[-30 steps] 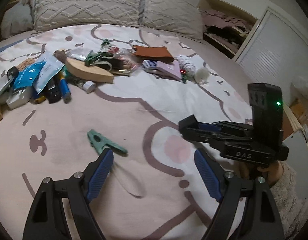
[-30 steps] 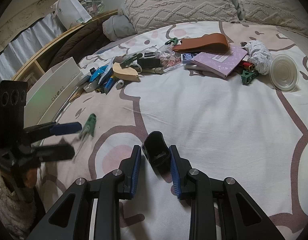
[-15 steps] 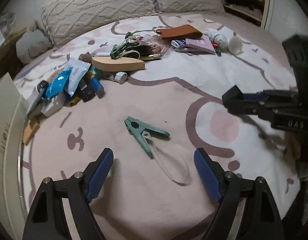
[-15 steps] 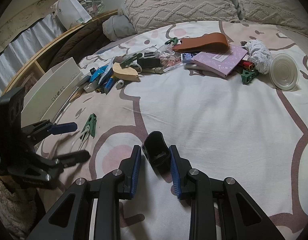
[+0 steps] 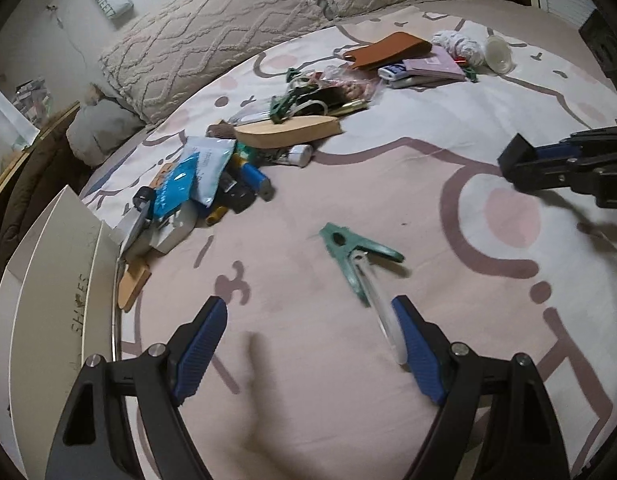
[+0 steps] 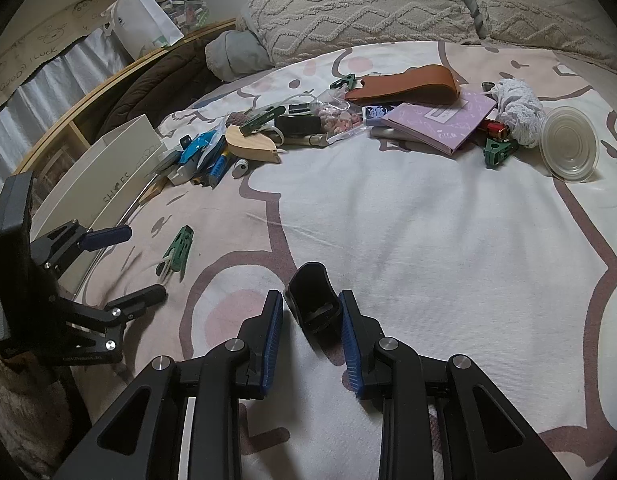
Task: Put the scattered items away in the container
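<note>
A green clothespin with a clear loop lies on the bedspread just ahead of my open, empty left gripper; it also shows in the right wrist view. My right gripper is shut on a small black cup-shaped holder, low over the bed. The white box container stands at the bed's left edge, also in the right wrist view. The left gripper appears in the right wrist view, and the right one in the left wrist view.
A pile of blue packets, pens and a wooden piece lies near the box. Further back lie a brown leather case, a purple notebook, white lace and a clear lid. Pillows line the headboard.
My left gripper has swung left and toward the green clothespin, bringing the white box into its view. The right gripper has stayed still with the black holder.
</note>
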The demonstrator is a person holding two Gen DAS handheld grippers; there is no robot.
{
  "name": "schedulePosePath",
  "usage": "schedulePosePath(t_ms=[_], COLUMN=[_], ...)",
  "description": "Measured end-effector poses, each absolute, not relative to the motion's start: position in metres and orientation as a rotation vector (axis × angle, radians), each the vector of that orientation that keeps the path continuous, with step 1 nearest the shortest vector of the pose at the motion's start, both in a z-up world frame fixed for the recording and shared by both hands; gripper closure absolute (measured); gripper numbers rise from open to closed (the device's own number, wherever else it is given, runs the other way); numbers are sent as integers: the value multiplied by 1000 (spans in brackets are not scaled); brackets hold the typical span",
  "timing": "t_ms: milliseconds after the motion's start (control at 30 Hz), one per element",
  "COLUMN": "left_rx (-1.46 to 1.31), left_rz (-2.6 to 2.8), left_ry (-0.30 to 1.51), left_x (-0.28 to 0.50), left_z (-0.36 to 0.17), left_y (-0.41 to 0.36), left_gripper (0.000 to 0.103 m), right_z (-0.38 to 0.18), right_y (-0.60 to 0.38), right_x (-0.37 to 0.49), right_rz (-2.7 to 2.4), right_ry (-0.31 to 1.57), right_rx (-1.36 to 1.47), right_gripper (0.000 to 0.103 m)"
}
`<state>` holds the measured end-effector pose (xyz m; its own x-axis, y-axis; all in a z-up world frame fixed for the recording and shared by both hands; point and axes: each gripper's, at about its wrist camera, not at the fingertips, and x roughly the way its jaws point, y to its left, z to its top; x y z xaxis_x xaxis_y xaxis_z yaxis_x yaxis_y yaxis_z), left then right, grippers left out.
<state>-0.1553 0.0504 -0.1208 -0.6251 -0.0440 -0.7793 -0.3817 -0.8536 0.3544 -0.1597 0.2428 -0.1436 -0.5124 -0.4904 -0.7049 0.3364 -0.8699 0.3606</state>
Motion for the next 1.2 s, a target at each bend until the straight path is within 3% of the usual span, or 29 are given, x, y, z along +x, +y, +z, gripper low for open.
schedulePosePath(t_ms=[300, 467, 633, 1033, 1067, 1100, 1200], left_rx=[-1292, -1279, -1226, -1175, -1193, -1216, -1307], left_rz=[2673, 2563, 2522, 2532, 2533, 2533, 2514], left_ry=[783, 534, 438, 478, 472, 457, 327], left_x=[-168, -165, -162, -171, -173, -176, -186], left_z=[-119, -109, -106, -126, -129, -132, -139], left_y=[21, 10, 20, 38, 36, 33, 19], left_gripper=[20, 20, 20, 20, 17, 6, 1], right_z=[-144, -143, -144, -147, -147, -147, -148], right_y=[242, 242, 242, 243, 243, 243, 242], right_x=[-159, -159, -159, -159, -159, -160, -160], right_rz=[-2369, -2370, -2369, -2360, -2360, -2359, -2363], right_ry=[-243, -242, -245, -271, -270, -271, -261], right_rx=[1183, 1183, 1183, 1184, 1186, 1189, 1208], right_gripper=[74, 74, 74, 74, 74, 74, 74])
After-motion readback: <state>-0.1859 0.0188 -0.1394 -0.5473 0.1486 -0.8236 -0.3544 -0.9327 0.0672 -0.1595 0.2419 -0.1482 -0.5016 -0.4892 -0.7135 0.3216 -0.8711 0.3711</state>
